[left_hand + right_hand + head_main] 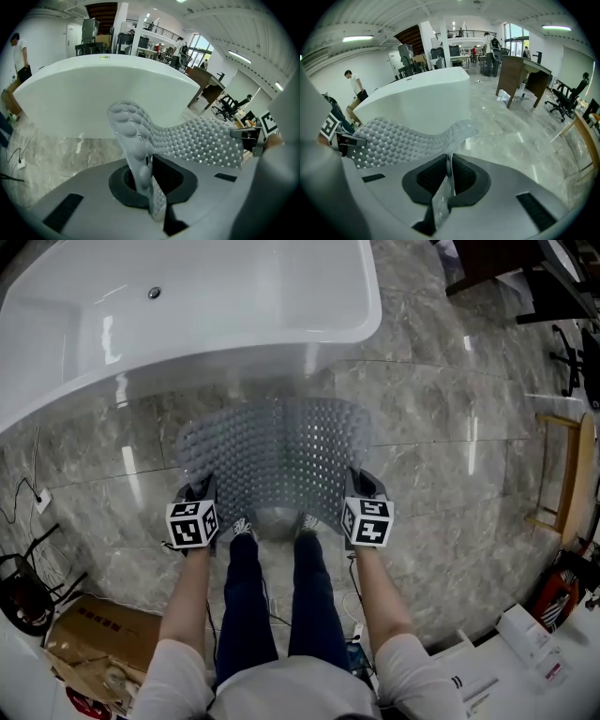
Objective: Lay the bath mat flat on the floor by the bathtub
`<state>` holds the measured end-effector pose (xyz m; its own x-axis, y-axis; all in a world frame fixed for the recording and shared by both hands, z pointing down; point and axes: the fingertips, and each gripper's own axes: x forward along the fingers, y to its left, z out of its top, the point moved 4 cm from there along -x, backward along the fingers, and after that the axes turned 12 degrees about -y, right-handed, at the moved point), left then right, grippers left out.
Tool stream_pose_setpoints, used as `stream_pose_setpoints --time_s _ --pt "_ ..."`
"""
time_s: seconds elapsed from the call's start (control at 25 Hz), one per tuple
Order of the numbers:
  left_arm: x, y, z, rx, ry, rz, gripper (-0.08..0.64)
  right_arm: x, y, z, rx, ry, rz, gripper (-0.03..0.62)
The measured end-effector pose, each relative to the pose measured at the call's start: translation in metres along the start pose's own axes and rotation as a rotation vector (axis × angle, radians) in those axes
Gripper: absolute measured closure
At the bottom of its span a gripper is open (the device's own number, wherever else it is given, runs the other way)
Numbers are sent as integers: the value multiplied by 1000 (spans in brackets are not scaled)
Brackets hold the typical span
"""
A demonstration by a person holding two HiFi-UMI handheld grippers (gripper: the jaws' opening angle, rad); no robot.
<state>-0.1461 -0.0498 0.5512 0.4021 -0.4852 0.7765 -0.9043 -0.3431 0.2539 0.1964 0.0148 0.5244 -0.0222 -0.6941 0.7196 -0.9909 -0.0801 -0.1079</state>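
A translucent grey bath mat (pixel 277 451) with rows of round bumps hangs spread between my two grippers, above the marble floor (pixel 441 474) just in front of the white bathtub (pixel 187 306). My left gripper (pixel 202 495) is shut on the mat's near left corner; in the left gripper view the mat (pixel 187 138) runs out from the jaws toward the tub (pixel 93 103). My right gripper (pixel 354 486) is shut on the near right corner, and the mat (pixel 398 138) stretches left from its jaws. The mat sags in the middle and its far edge curls near the tub's base.
Grey marble floor runs right of the tub. A wooden stool frame (pixel 562 474) stands at the right, cardboard boxes (pixel 89 629) and cables at the lower left, white boxes (pixel 530 638) at the lower right. My legs and shoes (pixel 272 526) are directly under the mat's near edge.
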Motion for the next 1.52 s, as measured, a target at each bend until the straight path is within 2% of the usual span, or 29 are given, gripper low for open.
stream_pose_setpoints --time_s 0.4,1.24,1.52 --pt "45 12 -27 14 23 2 514 43 -18 -31 -21 23 4 549" --pt "128 42 -62 69 58 -4 514 123 -29 -87 -56 67 25 549" --pt "149 51 -80 52 71 11 514 144 -38 -105 -76 79 27 549"
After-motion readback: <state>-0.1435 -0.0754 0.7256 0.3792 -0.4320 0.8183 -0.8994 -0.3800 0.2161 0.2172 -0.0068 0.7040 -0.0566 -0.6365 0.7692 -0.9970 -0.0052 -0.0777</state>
